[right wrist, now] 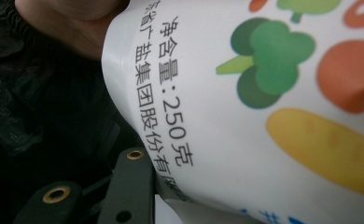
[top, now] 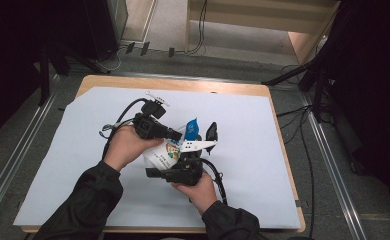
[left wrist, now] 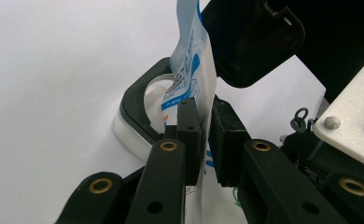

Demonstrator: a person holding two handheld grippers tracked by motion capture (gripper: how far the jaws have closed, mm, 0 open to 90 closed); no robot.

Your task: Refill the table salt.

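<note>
A person holds a tool in each hand over the middle of the counter point(top: 283, 200), which is covered by a pale sheet point(top: 83, 165). Between the tools is a white pouch point(top: 162, 154) printed with vegetables, its blue-and-white top edge raised toward the far side. The left tool point(top: 175, 134) points right from the left hand point(top: 125, 146); in the left gripper view its two black jaws are clamped on the thin top edge of the pouch point(left wrist: 189, 70), the pads pressed against both faces of the film. Just behind that edge lies a black-rimmed ring on a white base point(left wrist: 138, 109), resting on the sheet. The right tool point(top: 183, 172) sits in the right hand point(top: 200, 192) at the near side of the pouch, pointing left. In the right gripper view the pouch point(right wrist: 264, 116) is very close, with a broccoli, a carrot and a yellow vegetable on it and a line of black print; one black jaw lies against its lower edge and the other is hidden, so whether this tool grips the pouch cannot be told.
</note>
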